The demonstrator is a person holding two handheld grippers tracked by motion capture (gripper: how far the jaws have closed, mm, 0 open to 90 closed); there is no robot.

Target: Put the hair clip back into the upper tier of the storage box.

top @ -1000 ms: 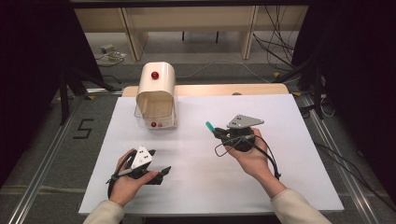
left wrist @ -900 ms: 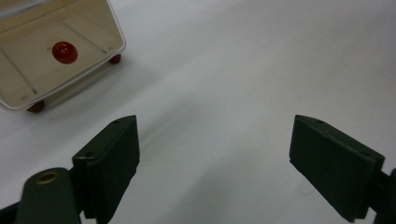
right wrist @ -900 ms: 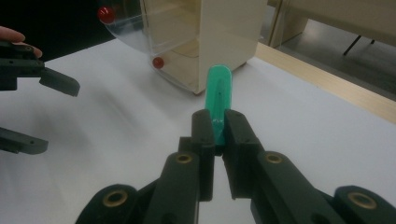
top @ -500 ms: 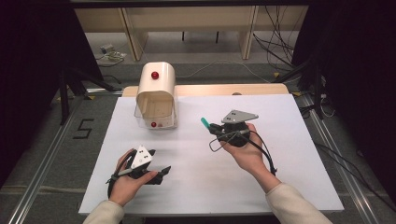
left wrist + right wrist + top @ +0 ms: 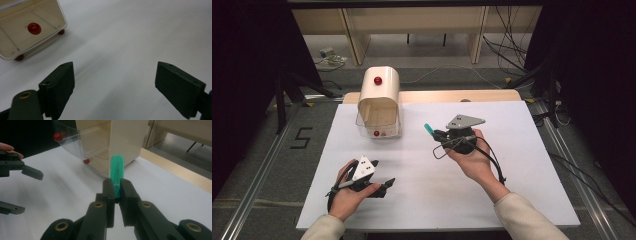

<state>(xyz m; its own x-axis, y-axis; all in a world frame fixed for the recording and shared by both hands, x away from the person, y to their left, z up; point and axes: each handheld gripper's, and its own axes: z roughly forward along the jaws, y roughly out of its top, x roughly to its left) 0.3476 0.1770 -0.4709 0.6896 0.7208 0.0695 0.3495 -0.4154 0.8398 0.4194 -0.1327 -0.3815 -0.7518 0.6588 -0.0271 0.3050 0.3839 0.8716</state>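
Observation:
A cream box (image 5: 379, 100) with red knobs and a clear curved front stands open at the back left of the white board (image 5: 437, 200). My right gripper (image 5: 435, 133) is lifted to the right of the box and is shut on a flat green stick (image 5: 428, 128). In the right gripper view, the green stick (image 5: 117, 173) juts out beyond the right gripper (image 5: 116, 188) towards the box (image 5: 112, 142). My left gripper (image 5: 388, 184) rests low near the front left. In the left gripper view, the left gripper (image 5: 115, 87) is open with bare board between its jaws.
In the left gripper view, the box (image 5: 15, 37) lies at the upper left with a red knob (image 5: 34, 28) inside. A wooden strip (image 5: 437, 96) borders the board's far edge. Beyond it are floor cables and dark stands.
The right gripper has drifted slightly left, towards the box, with the green stick still in its jaws. The left gripper has stayed in place.

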